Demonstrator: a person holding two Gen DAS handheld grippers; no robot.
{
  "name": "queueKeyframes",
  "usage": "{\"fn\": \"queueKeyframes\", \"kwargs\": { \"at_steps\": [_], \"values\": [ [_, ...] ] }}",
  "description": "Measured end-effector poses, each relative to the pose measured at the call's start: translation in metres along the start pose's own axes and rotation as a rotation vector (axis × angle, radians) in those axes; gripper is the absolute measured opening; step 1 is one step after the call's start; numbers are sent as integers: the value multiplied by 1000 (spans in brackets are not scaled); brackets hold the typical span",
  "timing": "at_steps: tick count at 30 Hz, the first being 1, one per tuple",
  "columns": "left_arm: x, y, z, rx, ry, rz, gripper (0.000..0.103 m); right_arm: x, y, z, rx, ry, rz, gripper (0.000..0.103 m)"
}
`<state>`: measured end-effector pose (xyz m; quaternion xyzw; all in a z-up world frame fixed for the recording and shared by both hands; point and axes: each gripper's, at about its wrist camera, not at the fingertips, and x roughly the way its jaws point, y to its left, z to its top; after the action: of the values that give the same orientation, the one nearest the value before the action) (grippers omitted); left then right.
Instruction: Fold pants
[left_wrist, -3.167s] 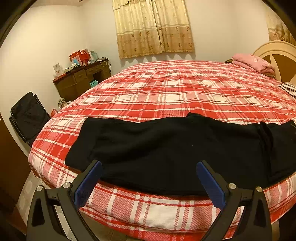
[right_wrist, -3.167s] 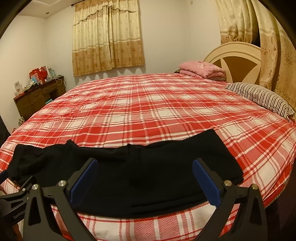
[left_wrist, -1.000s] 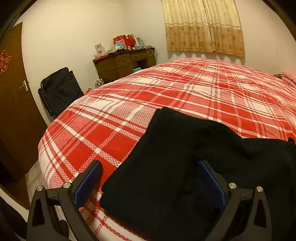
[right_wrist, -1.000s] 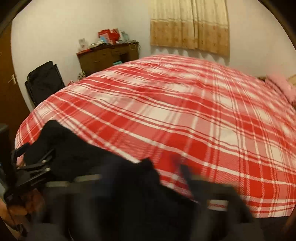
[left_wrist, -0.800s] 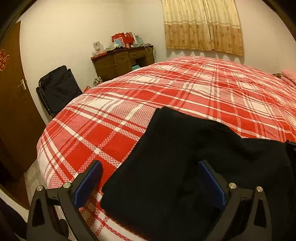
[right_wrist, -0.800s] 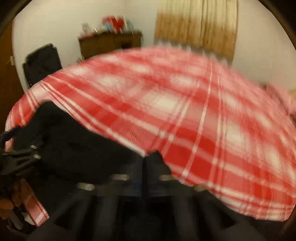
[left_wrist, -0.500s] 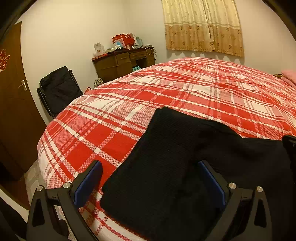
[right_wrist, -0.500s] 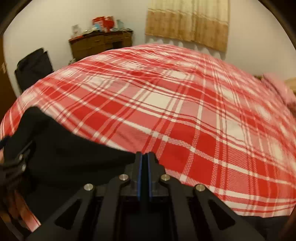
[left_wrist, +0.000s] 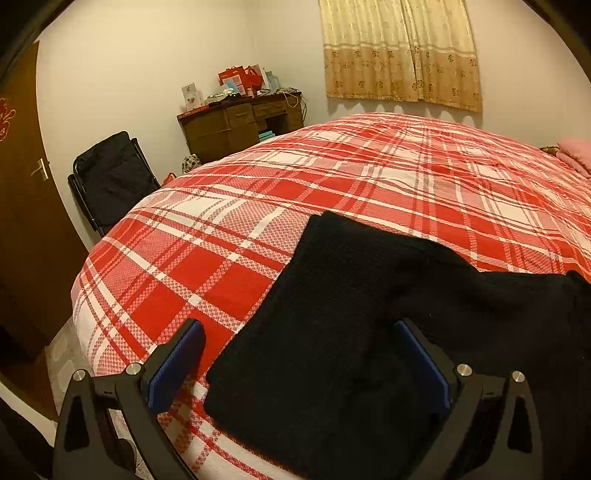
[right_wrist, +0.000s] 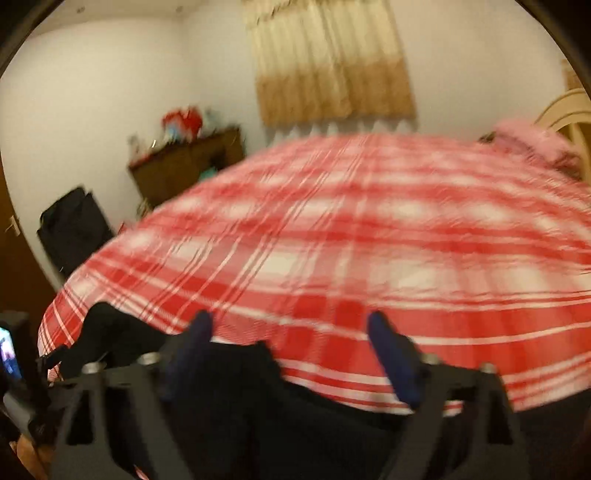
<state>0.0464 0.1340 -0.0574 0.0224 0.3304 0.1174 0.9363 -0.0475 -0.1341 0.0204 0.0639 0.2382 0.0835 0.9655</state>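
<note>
Black pants (left_wrist: 332, 332) lie folded near the front edge of a bed with a red and white plaid cover (left_wrist: 388, 184). My left gripper (left_wrist: 295, 347) is open and straddles the pants' left end, just above the cloth. In the right wrist view, which is blurred by motion, my right gripper (right_wrist: 291, 332) is open above the pants (right_wrist: 229, 376), holding nothing. The left gripper shows at that view's left edge (right_wrist: 22, 365).
A brown dresser (left_wrist: 240, 122) with red bags and clutter stands at the far wall. A black folding chair (left_wrist: 110, 177) stands by the bed's left side, next to a brown door (left_wrist: 22, 192). Pink folded bedding (right_wrist: 532, 144) and a headboard lie at the far right.
My right gripper was shut on the pants half a second ago; it has opened, let them go and lifted away. The left gripper has stayed open and nearly still.
</note>
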Motion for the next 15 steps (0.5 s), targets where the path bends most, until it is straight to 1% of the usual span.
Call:
{"fn": "queueKeyframes", "kwargs": {
  "at_steps": [2,3,5,6,7,8,9,10,11,12,15],
  "values": [
    [-3,0,0,-5,1,7,102,-28,-20,-5,16,-20,-55,92],
    [-4,0,0,-5,2,8,102,-37,-30,-8,36,-20,-67,91],
    [-9,2,1,-6,5,7,102,-56,-55,-18,93,-16,-114,86],
    [-12,5,1,-12,1,5,102,-65,-68,-25,122,-16,-157,84],
    [-16,8,2,-22,-6,3,102,-71,-75,-32,139,-14,-184,78],
    [-21,15,2,-40,-20,2,102,-76,-80,-38,154,-8,-201,66],
    [-26,22,1,-57,-32,9,102,-77,-83,-44,166,5,-208,60],
    [-29,28,2,-67,-38,23,102,-77,-83,-50,170,26,-199,48],
    [-31,32,2,-70,-37,33,102,-74,-81,-52,166,43,-188,39],
    [-32,38,2,-66,-30,42,102,-72,-77,-55,155,55,-174,38],
    [-36,50,-1,-51,-11,66,102,-61,-54,-65,122,90,-104,39]
  ]
}}
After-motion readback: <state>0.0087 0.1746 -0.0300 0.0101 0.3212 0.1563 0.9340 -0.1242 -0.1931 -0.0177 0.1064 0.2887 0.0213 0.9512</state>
